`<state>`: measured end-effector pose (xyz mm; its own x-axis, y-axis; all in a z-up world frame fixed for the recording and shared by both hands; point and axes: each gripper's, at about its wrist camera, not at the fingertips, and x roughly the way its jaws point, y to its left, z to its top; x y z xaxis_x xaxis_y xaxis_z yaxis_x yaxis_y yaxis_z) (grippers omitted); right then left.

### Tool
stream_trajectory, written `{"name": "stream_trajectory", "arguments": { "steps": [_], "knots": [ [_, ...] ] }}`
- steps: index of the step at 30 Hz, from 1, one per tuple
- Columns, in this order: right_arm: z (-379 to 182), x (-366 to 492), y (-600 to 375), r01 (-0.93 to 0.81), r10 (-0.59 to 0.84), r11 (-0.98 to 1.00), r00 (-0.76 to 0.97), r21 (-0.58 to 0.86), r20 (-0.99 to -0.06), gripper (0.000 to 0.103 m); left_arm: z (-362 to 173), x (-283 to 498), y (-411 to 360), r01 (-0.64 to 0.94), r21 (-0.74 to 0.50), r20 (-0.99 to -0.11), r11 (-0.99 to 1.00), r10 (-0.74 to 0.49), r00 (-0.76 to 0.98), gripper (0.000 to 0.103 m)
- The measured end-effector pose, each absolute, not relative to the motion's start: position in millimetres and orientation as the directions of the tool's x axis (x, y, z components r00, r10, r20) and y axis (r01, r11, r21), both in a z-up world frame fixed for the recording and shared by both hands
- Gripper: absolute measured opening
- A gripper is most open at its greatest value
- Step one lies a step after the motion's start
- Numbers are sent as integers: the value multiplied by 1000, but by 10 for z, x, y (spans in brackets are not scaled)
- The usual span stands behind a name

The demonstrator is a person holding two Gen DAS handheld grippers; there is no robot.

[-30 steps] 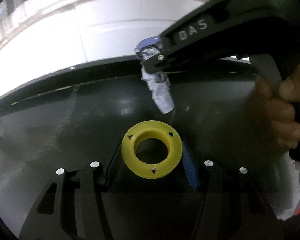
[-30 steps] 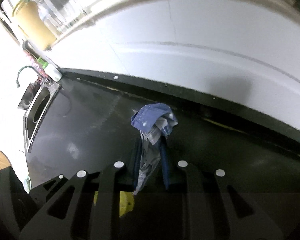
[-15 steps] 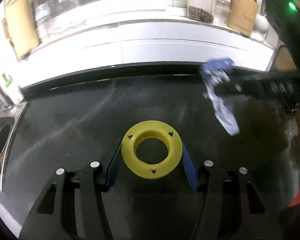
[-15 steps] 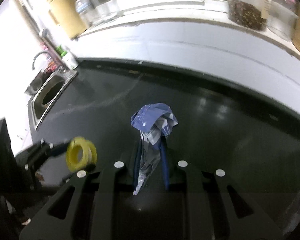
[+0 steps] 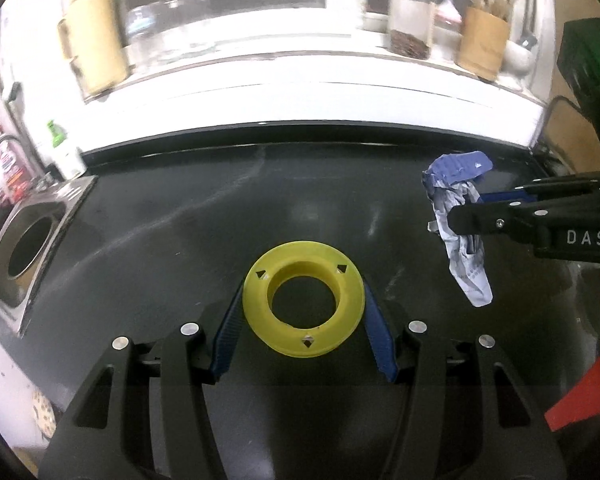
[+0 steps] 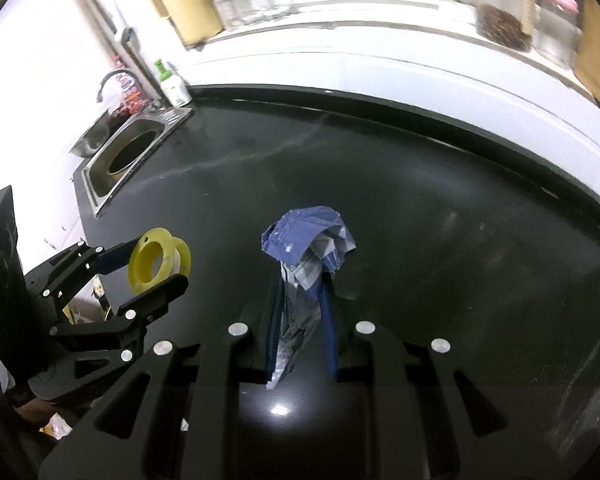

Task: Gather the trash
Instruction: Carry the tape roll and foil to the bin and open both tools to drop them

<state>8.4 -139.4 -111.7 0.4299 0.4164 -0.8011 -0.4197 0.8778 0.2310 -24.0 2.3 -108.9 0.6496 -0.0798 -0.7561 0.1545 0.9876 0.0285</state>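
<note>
Left gripper (image 5: 304,312) pinching yellow ring (image 5: 304,299) across rim, carried clear of black counter (image 5: 180,220). Right gripper (image 6: 300,320) clamped on crumpled wrapper (image 6: 306,248), at ring's 2 o'clock. Both lifted, likely bound for bin; none visible.

The spool (image 5: 303,303) is translucent yellow with small dark triangle marks on its face. The crumpled wrapper (image 6: 308,256) is dark blue on the outside, with a pale grey-and-white printed inside. The gripper fingers (image 5: 377,338) carry ribbed blue pads on black frames with silver screw heads. The countertop (image 6: 440,208) is glossy black against a white wall. The sink (image 5: 24,256) is steel grey. The bottle (image 6: 172,86) is white, its cap green.
</note>
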Motion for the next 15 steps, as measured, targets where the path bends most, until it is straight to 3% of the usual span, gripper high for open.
{"name": "stream_trajectory", "arguments": {
  "steps": [7, 15],
  "knots": [
    [-1006, -62, -527, -577, 481, 789, 368, 210, -795, 19, -994, -543, 723, -21, 22, -744, 1000, 30, 668, 54],
    [-1059, -453, 1240, -823, 575, 520, 139, 229, -807, 19, -1100, -1392, 2123, -388, 33, -767, 921, 272, 581, 54]
  ]
}}
